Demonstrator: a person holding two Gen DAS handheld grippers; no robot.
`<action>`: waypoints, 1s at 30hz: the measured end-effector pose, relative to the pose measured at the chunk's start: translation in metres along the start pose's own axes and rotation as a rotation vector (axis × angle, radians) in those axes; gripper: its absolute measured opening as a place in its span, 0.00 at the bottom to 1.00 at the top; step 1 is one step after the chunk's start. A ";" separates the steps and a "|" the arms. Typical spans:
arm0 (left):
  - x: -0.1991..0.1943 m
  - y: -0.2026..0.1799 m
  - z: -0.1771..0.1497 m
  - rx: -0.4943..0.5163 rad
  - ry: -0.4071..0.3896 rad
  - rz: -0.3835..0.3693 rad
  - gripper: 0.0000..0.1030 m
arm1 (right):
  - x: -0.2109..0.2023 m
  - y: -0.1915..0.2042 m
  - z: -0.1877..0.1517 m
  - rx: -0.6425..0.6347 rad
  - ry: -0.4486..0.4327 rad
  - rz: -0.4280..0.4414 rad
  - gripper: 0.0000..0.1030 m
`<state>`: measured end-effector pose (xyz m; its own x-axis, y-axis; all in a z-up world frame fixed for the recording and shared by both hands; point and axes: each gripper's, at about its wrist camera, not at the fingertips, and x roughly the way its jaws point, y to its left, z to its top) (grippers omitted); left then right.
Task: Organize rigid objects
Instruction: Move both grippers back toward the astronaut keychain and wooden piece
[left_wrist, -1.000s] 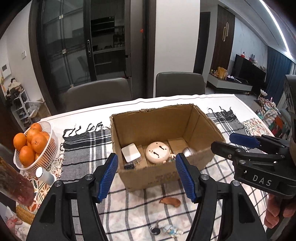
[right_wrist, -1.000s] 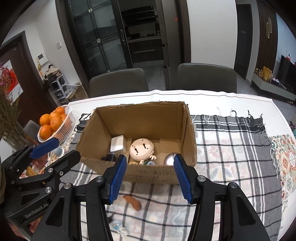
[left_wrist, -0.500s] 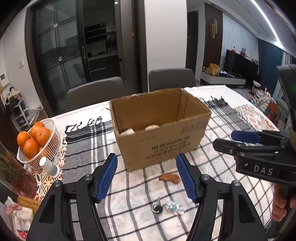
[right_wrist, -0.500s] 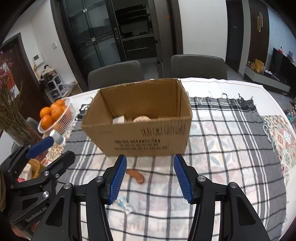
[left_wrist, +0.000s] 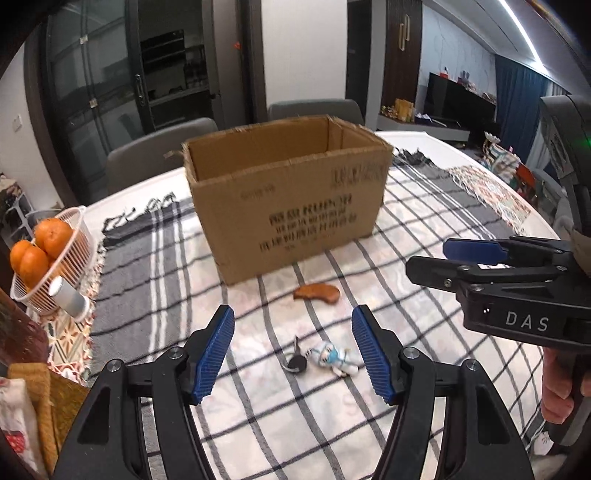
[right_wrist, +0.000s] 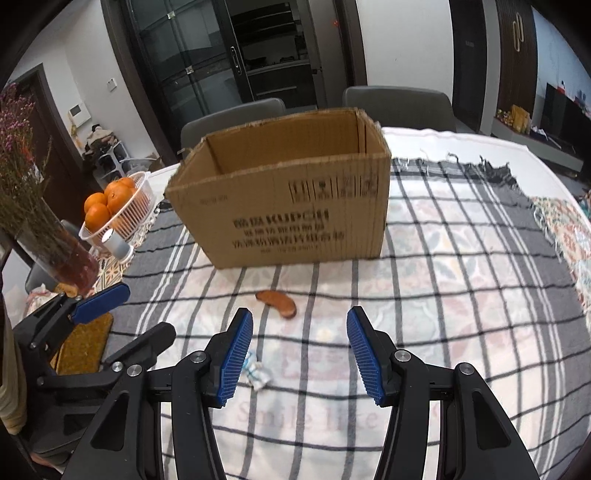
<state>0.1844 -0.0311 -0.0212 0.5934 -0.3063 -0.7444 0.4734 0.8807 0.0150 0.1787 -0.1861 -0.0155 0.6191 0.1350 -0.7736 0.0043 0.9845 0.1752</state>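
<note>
Though both the left claw (left_wrist: 291, 350) and right claw (right_wrist: 299, 352) gape empty before the brown cardboard box (left_wrist: 288, 199), the small white-and-blue figurine keychain (left_wrist: 330, 359) looks light, rigid, best pinched across its body.

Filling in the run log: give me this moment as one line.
left claw: open, empty | right claw: open, empty | cardboard box: upright on cloth | brown piece, keychain figure: loose before box

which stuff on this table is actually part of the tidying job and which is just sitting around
Part of the job:
- cardboard box
- brown curved piece on the cloth in front of the box
- small figure keychain between the left gripper's open fingers
- right gripper, open, empty

Just lying about:
- basket of oranges
- white cylinder beside the basket
- vase of dried flowers
- plaid cloth
</note>
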 end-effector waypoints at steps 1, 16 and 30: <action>0.001 -0.001 -0.003 0.004 0.003 -0.004 0.64 | 0.003 -0.001 -0.003 0.002 0.008 0.004 0.53; 0.039 -0.018 -0.040 0.079 0.071 -0.111 0.64 | 0.042 -0.010 -0.039 -0.056 0.120 -0.015 0.53; 0.080 -0.027 -0.048 0.146 0.128 -0.175 0.63 | 0.067 -0.021 -0.054 -0.062 0.185 -0.045 0.53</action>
<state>0.1881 -0.0621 -0.1135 0.4114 -0.3926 -0.8226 0.6558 0.7543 -0.0320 0.1782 -0.1912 -0.1038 0.4647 0.1033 -0.8794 -0.0229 0.9942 0.1047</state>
